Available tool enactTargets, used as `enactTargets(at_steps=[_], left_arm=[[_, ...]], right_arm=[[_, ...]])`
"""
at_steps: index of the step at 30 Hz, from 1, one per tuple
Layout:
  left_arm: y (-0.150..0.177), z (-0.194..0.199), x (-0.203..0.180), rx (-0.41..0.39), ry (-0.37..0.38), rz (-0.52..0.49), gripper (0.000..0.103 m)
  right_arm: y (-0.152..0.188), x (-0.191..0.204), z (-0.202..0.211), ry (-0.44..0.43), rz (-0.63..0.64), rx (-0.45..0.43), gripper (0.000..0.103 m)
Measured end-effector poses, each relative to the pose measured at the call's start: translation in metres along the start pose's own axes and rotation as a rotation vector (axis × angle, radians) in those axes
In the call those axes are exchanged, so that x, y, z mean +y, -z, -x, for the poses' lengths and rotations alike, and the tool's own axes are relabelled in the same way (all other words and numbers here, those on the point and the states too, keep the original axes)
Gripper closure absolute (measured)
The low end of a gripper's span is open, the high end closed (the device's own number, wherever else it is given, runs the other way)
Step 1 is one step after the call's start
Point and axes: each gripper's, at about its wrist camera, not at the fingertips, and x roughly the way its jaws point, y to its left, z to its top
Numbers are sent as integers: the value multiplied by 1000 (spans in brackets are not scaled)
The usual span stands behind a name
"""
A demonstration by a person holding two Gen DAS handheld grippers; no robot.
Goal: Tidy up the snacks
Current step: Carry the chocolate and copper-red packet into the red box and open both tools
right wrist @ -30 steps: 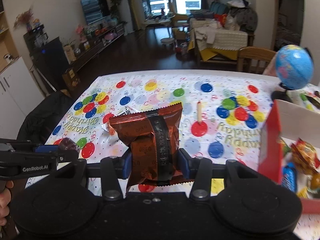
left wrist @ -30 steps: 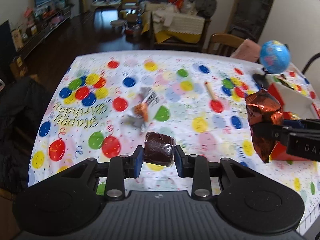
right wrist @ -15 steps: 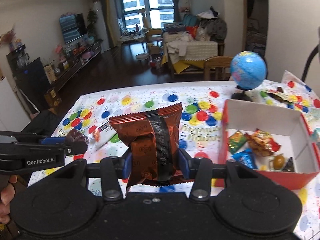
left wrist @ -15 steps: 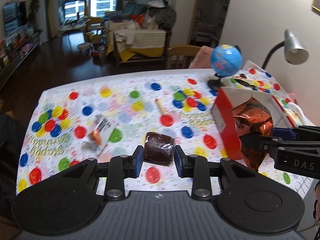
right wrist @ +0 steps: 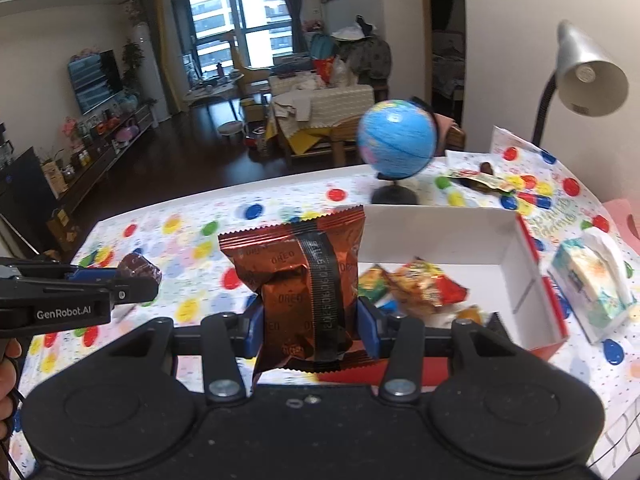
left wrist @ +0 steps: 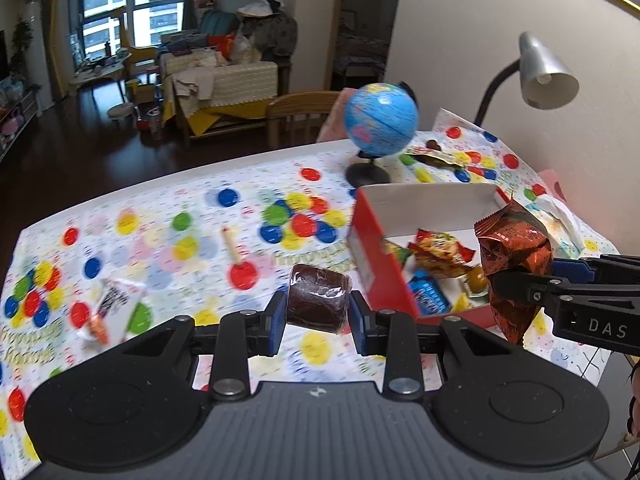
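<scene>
A crinkled copper foil Oreo pack [right wrist: 308, 288] with a black seam is clamped upright in the right gripper [right wrist: 310, 326], just at the red box [right wrist: 540, 280] with white walls holding bright wrappers. The left gripper [left wrist: 318, 314] squeezes a dark brown roll [left wrist: 318, 298] in clear film above the balloon-print tabletop [left wrist: 180, 208]. A globe [left wrist: 380, 120], lamp [left wrist: 544, 72] and tissue pack [right wrist: 592, 284] flank the box.
</scene>
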Motion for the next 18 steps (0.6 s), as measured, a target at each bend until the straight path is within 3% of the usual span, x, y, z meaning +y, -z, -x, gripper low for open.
enactTargets(at_steps=[18], left_arm=[[-32,-96,-82,101,14,-16,71]], right_arm=[[-5,-127,-39,76,-67,61,58]])
